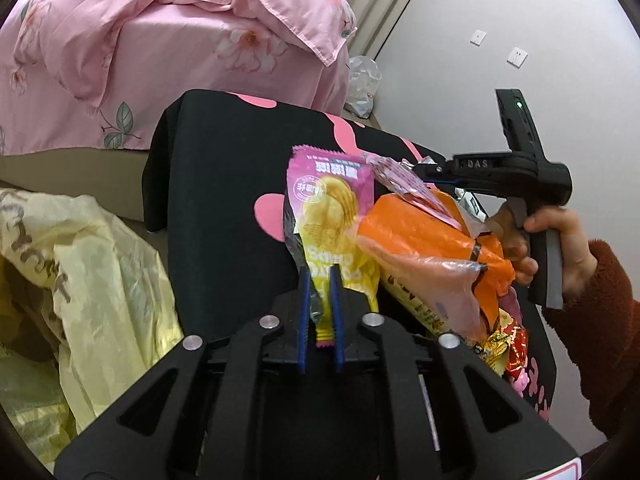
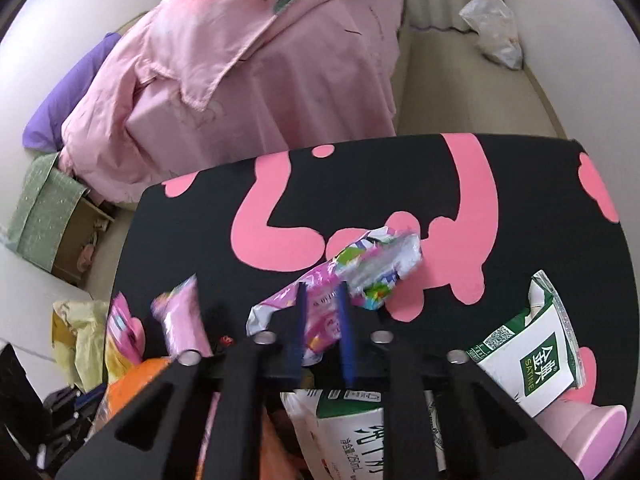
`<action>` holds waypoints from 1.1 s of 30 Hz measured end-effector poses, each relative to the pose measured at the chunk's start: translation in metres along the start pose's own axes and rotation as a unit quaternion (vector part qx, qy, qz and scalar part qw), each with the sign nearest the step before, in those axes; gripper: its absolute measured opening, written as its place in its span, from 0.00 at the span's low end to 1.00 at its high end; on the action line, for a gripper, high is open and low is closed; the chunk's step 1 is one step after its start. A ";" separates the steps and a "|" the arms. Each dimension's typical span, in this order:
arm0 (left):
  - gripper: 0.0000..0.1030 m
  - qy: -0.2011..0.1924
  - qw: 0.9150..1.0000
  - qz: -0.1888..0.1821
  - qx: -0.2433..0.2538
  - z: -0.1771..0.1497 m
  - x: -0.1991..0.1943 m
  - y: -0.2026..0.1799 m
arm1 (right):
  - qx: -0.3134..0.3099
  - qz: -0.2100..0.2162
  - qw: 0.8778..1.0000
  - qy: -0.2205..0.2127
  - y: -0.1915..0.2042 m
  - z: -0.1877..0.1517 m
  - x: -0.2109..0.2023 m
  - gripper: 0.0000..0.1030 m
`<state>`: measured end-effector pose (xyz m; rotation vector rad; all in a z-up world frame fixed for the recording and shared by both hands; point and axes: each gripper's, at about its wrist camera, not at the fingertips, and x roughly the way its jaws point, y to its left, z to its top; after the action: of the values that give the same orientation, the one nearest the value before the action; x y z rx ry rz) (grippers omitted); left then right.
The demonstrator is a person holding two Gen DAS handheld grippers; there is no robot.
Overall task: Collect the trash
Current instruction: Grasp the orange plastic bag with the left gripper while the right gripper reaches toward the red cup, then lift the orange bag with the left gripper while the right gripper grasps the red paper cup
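1. The left hand-held gripper (image 1: pixel 322 276) tilts down toward the black surface (image 1: pixel 224 184) with pink shapes. Its blue fingers (image 1: pixel 305 304) stand narrow and pinch the lower edge of a pink and yellow chip packet (image 1: pixel 324 208), which stands upright between them.
2. The right hand-held gripper (image 2: pixel 322 300) points more steeply down at the same surface (image 2: pixel 520 184). Its blue fingers (image 2: pixel 347 320) are drawn in on a crumpled pink and white wrapper (image 2: pixel 360 268), which lies across the pink pattern beyond the tips.
3. From the left wrist view, the right hand-held gripper (image 1: pixel 420 170) reaches in from the right, nearly level across the picture, its tip clamped on the corner of that shiny pink wrapper (image 1: pixel 404 182).
4. The person's right hand (image 1: pixel 548 248) wraps the grip below the body of the tool, fingers curled round the trigger, with a fuzzy dark red sleeve (image 1: pixel 596 312) behind the wrist.
5. More trash crowds the near edge of the surface: an orange plastic bag (image 1: pixel 424 240) just beside the chip packet, and red and gold wrappers (image 1: pixel 508 344) under it.
6. In the right wrist view a green and white milk carton (image 2: pixel 532 356) lies to the right of the gripper, a second carton (image 2: pixel 348 428) sits under it, and a pink cup (image 2: pixel 596 436) lies at the lower right.
7. A pale yellow plastic bag (image 1: pixel 80 280) hangs open to the left of the surface.
8. A bed with a pink floral cover (image 1: pixel 160 48) stands behind.
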<state>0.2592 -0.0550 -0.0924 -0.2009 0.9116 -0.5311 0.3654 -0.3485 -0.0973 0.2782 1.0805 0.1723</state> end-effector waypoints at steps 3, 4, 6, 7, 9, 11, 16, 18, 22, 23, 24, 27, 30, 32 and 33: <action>0.31 -0.011 1.000 -0.007 -0.007 -0.002 -0.004 0.003 | -0.026 0.002 0.999 -0.035 0.008 -0.012 -0.020 0.04; 0.34 -0.015 1.000 -0.010 -0.010 -0.001 -0.005 0.004 | -0.033 0.011 0.998 -0.047 0.011 -0.017 -0.030 0.04; 0.39 -0.023 1.000 -0.011 -0.015 0.001 -0.008 0.004 | -0.042 0.016 0.997 -0.065 0.013 -0.022 -0.046 0.04; 0.43 -0.031 0.999 -0.014 -0.018 0.002 -0.010 0.004 | -0.048 0.017 0.996 -0.075 0.014 -0.025 -0.054 0.04; 0.49 -0.044 0.999 -0.023 -0.023 0.005 -0.014 0.002 | -0.062 0.016 0.993 -0.096 0.016 -0.032 -0.072 0.04; 0.52 -0.045 0.998 -0.020 -0.026 0.007 -0.015 -0.001 | -0.078 0.002 0.992 -0.103 0.017 -0.038 -0.084 0.04; 0.52 -0.043 0.998 -0.028 -0.033 0.009 -0.019 -0.015 | -0.131 -0.037 0.983 -0.120 0.023 -0.049 -0.091 0.06; 0.52 -0.041 0.998 -0.041 -0.028 0.010 -0.020 -0.026 | -0.144 -0.010 0.981 -0.133 0.021 -0.059 -0.097 0.09; 0.61 -0.035 0.998 -0.052 -0.031 0.010 -0.012 -0.042 | -0.156 -0.008 0.979 -0.131 0.012 -0.079 -0.107 0.39; 0.62 -0.027 0.998 -0.052 -0.039 0.010 -0.006 -0.043 | -0.155 -0.022 0.979 -0.133 0.008 -0.083 -0.110 0.40; 0.62 -0.020 0.998 -0.049 -0.046 0.009 -0.001 -0.045 | -0.150 -0.045 0.978 -0.138 0.002 -0.086 -0.113 0.40; 0.62 0.004 0.998 -0.019 -0.057 0.006 0.022 -0.053 | -0.122 -0.073 0.979 -0.145 -0.019 -0.094 -0.126 0.40; 0.58 0.024 0.997 -0.006 -0.071 0.002 0.031 -0.056 | -0.098 -0.079 0.981 -0.146 -0.036 -0.108 -0.134 0.40; 0.41 0.037 0.996 -0.014 -0.077 0.000 0.035 -0.055 | -0.090 -0.096 0.980 -0.151 -0.042 -0.123 -0.138 0.40; 0.35 0.045 0.996 -0.018 -0.075 -0.001 0.035 -0.055 | -0.086 -0.099 0.979 -0.156 -0.045 -0.130 -0.141 0.40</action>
<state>0.2561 -0.1202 -0.0960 -0.3318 1.0374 -0.5076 0.1849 -0.4117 -0.0494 0.0372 0.7694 0.0408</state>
